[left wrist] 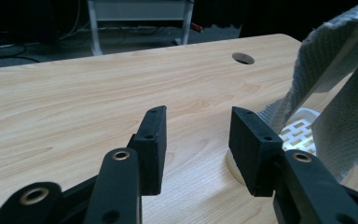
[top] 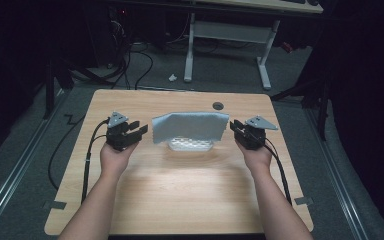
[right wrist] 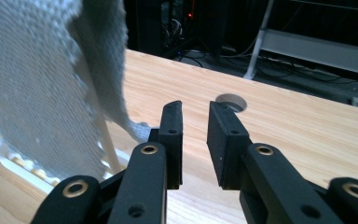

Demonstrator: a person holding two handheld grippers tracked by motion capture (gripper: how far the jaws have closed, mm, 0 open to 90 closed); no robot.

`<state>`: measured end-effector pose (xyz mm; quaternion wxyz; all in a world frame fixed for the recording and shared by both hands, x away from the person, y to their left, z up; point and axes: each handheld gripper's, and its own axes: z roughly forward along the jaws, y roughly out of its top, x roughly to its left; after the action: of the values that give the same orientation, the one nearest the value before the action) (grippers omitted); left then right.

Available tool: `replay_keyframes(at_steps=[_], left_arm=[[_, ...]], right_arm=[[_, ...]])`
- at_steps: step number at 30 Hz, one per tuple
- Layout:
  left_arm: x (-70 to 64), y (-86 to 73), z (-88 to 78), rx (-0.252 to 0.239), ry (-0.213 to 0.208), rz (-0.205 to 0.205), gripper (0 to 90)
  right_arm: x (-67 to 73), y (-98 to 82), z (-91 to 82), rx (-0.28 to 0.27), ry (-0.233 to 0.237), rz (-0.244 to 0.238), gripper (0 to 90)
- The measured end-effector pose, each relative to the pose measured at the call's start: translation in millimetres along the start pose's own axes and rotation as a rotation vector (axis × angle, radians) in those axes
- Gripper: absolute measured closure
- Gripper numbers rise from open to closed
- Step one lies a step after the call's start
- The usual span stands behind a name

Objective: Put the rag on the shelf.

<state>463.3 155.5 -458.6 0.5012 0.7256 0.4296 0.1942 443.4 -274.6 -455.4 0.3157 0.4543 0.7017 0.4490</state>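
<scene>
- The light wooden rectangular counter [top: 180,190] carries a pale blue-grey woven cloth [top: 190,127] at its middle, toward the far half.
- The cloth hangs draped over a white perforated plastic rack [top: 191,145]; the rack's base rests on the counter and shows below the cloth's lower edge.
- In the left gripper view the cloth [left wrist: 342,93] hangs in folds at the right, with the white slotted rack [left wrist: 300,130] visible beneath it.
- In the right gripper view the cloth [right wrist: 42,88] hangs at the left, with a white upright of the rack [right wrist: 107,144] and its base edge under it.
- The left claw [top: 139,129] stands just left of the cloth, apart from it. Its jaws stand wide, with nothing between them except bare counter, as the left gripper view confirms [left wrist: 198,140].
- The right claw [top: 234,127] stands just right of the cloth's right edge. Its jaws stand at a narrow gap, with nothing between them [right wrist: 196,144].
- Neither claw grips the cloth; both point inward toward it from opposite sides.
- A round cable hole [top: 218,105] lies in the counter beyond the cloth, toward the far edge.
- The person's left hand [top: 114,157] and right hand [top: 255,156] hold the grippers from the near side, forearms entering from the bottom edge.
- Black cables [top: 87,165] trail from the grippers over the counter's sides.
- A white-legged desk frame [top: 227,45] stands on the dark floor beyond the counter.
</scene>
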Motion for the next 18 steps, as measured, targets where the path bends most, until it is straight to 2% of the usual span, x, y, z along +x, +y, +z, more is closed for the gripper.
replay_keyframes(at_steps=[11,18], left_arm=[[1.8,-3.2,-10.2,-0.012,0.013,0.008,54.6],[-5.4,-14.5,-30.1,-0.024,0.029,0.035,52.9]], right_arm=[[0.3,0.4,-10.5,-0.009,0.001,-0.015,74.2],[5.8,-3.0,-23.1,-0.03,0.006,-0.031,71.4]])
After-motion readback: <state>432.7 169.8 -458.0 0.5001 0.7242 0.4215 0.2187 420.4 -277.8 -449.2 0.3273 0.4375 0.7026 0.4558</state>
